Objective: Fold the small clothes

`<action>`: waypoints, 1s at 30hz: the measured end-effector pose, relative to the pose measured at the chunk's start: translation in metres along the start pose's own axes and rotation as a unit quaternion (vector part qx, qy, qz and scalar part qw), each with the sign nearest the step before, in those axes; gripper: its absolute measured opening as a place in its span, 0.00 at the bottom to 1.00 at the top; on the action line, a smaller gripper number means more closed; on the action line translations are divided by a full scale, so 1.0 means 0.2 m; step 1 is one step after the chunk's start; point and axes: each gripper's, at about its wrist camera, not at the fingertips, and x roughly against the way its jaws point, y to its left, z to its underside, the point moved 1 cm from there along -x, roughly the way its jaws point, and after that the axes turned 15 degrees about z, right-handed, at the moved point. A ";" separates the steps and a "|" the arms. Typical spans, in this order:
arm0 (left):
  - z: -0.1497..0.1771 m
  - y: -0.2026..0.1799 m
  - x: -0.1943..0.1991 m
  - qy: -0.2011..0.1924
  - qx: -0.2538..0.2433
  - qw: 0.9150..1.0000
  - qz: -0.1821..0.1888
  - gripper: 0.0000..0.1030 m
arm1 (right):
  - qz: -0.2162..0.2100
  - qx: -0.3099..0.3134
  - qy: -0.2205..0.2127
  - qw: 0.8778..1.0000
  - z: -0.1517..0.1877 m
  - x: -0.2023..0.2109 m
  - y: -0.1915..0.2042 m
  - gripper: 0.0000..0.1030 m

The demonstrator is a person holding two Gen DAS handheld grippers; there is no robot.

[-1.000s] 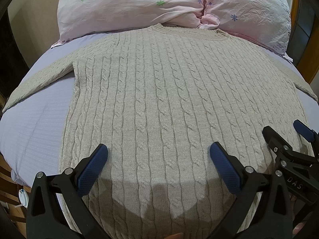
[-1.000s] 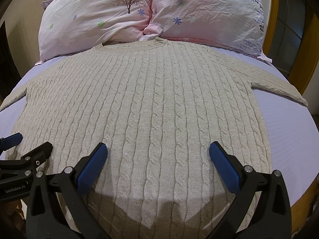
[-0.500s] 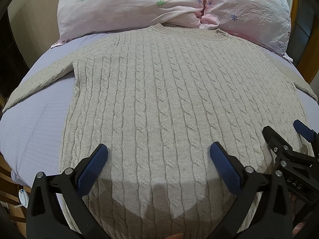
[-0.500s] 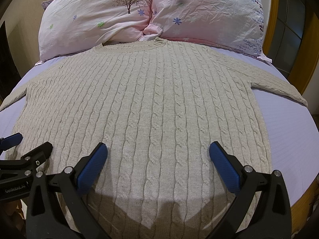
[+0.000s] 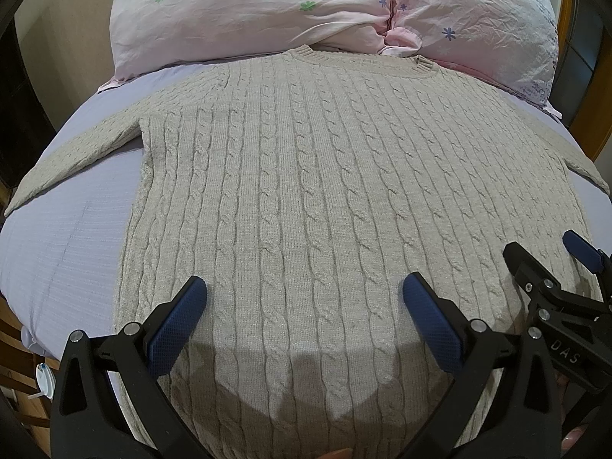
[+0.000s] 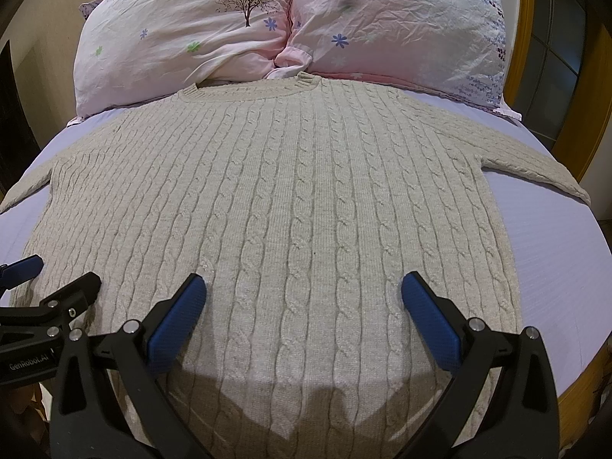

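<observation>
Lying flat on the bed, the sweater runs lengthwise, collar at the pillows, hem nearest. Left gripper and right gripper hover over the hem, jaws spread wide, empty.

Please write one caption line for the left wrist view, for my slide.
Open left tongs hover over the hem of a beige cable-knit sweater spread flat on a lilac bed, pink pillows behind.

Beige cable-knit sweater; lilac bed sheet; pink floral, tree-print pillows at 12 o'clock; blue gripper pads.
</observation>
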 end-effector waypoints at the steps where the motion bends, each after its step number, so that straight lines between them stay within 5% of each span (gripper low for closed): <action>1: 0.00 0.00 0.00 0.000 0.000 1.000 0.000 0.99 | 0.000 0.000 0.000 1.000 0.00 0.00 0.00 0.98; 14: -0.01 0.00 -0.01 0.007 -0.002 1.000 0.001 0.99 | -0.002 0.017 0.031 0.999 0.03 -0.04 0.02 0.98; 18: 0.00 0.00 0.00 -0.008 -0.007 1.000 0.006 0.99 | -0.040 0.037 0.015 0.998 0.01 -0.03 -0.01 0.98; 22: -0.02 0.07 0.05 -0.030 0.003 0.998 0.058 0.99 | -0.050 -0.112 -0.009 0.992 -0.10 -0.05 -0.50 0.98; 23: -0.04 0.12 0.08 -0.052 0.018 0.995 0.083 0.99 | -0.044 -0.166 -0.013 0.985 -0.12 -0.06 -0.68 0.98; 26: -0.08 0.24 0.17 -0.128 0.035 0.981 0.141 0.99 | -0.023 -0.347 -0.001 0.938 -0.12 -0.16 -1.28 0.89; 30: -0.11 0.28 0.27 -0.187 -0.014 0.972 0.139 0.99 | -0.028 -0.525 0.044 0.850 -0.05 -0.40 -1.91 0.60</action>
